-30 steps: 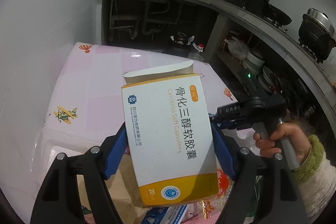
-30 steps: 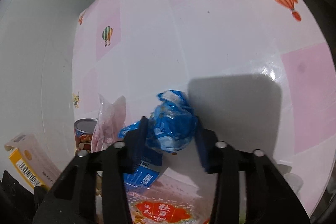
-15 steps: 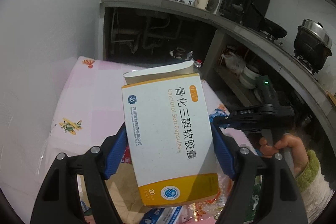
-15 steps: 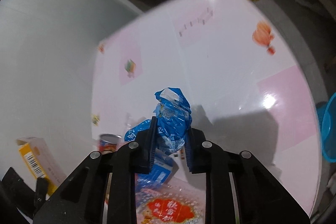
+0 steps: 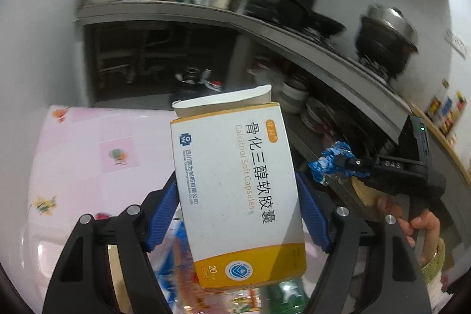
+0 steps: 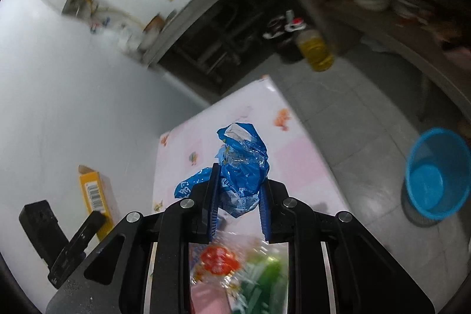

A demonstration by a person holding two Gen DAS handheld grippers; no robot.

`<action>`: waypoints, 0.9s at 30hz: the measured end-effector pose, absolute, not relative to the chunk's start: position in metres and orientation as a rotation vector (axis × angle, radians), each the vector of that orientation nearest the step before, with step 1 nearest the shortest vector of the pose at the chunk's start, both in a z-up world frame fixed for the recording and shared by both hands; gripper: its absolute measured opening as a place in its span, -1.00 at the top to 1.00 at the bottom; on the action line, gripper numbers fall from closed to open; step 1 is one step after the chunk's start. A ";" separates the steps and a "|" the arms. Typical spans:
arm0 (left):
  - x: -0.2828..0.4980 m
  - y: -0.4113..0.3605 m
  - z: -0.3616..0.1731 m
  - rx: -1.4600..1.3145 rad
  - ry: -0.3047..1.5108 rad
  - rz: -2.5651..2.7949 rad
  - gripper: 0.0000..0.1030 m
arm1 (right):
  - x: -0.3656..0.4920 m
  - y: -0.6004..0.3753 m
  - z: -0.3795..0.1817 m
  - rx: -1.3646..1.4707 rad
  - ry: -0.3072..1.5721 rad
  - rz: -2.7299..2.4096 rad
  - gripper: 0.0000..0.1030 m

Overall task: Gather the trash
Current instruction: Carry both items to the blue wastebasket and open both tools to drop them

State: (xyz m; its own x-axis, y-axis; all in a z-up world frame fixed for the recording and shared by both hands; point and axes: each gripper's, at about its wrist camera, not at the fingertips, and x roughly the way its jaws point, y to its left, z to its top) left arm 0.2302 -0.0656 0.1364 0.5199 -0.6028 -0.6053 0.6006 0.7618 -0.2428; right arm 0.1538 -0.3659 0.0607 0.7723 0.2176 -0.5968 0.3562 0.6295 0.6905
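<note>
Both tools have lifted clear of the pink tabletop (image 6: 297, 164) since the earlier frame.
The right tool (image 6: 237, 197), jaws having just narrowed, pinches the blue wrapper (image 6: 243, 167) above it; the left tool (image 5: 237, 214) clamps the medicine box (image 5: 238, 190); the blue bin (image 6: 435, 175) stands on the floor beside it.

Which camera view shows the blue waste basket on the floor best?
The right wrist view: the blue waste basket stands on the grey floor to the right of the pink table, its open mouth and inside visible. The left wrist view does not show it at all.
</note>
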 end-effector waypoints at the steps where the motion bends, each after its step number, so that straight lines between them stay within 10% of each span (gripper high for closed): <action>1: 0.228 -0.081 0.135 0.018 0.740 -0.746 -0.43 | 0.149 -0.366 0.054 0.924 0.699 -0.105 0.58; 27: 0.202 -0.484 -0.069 0.615 1.321 -1.081 -0.45 | -0.023 -0.510 -0.182 1.445 0.698 -0.709 0.54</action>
State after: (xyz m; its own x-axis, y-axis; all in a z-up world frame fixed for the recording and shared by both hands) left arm 0.2015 -0.4841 -0.0694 -0.0988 -0.2716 -0.9573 0.8847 0.4165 -0.2095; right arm -0.0233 -0.5097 -0.1821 0.6194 -0.0099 -0.7850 0.7851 0.0043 0.6194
